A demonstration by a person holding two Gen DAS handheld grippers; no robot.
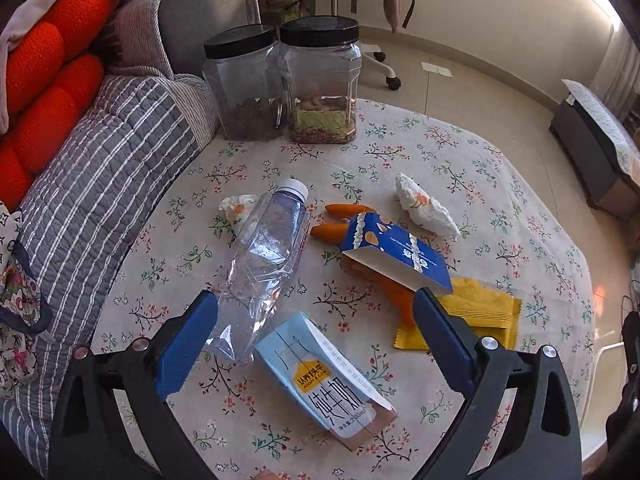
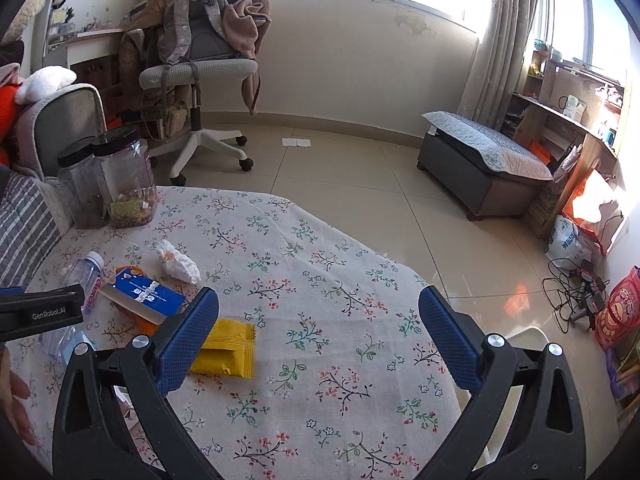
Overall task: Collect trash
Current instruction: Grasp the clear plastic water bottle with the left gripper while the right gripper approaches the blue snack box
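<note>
Left gripper [image 1: 316, 308]: jaws stood wide apart, holding nothing, hovering above the table.
Table [image 1: 500, 208]: covered with a floral cloth; all trash lay on it.
Crumpled tissue, small [image 1: 236, 206]: well ahead of the left finger, partly hidden behind the bottle.
Plastic bottle [image 1: 264, 264]: clear, crushed, lying on its side with the white cap pointing away; its base lay just beside the left finger's tip, inside the gap.
Milk carton [image 1: 324, 384]: pale blue with a yellow label, flattened, lying between the two fingers, closest to the camera, its corner close against the bottle's base.
Blue box [image 1: 394, 252]: open-ended, tilted, ahead of the right finger; orange pieces [image 1: 340, 220] showed beyond and under it.
Crumpled tissue, large [image 1: 424, 204]: farther ahead of the right finger, beyond the blue box, apart from it.
Yellow wrapper [image 1: 480, 308]: flat, partly hidden behind the right finger's tip.
Two jars [image 1: 280, 84]: black-lidded, side by side at the far table edge.
Right gripper [image 2: 320, 312]: jaws likewise wide, holding nothing, over bare cloth.
Yellow wrapper, right wrist view: lay just behind the left finger, partly covered by it.
Left gripper, right wrist view: its black body entered from the left edge, above the bottle.
</note>
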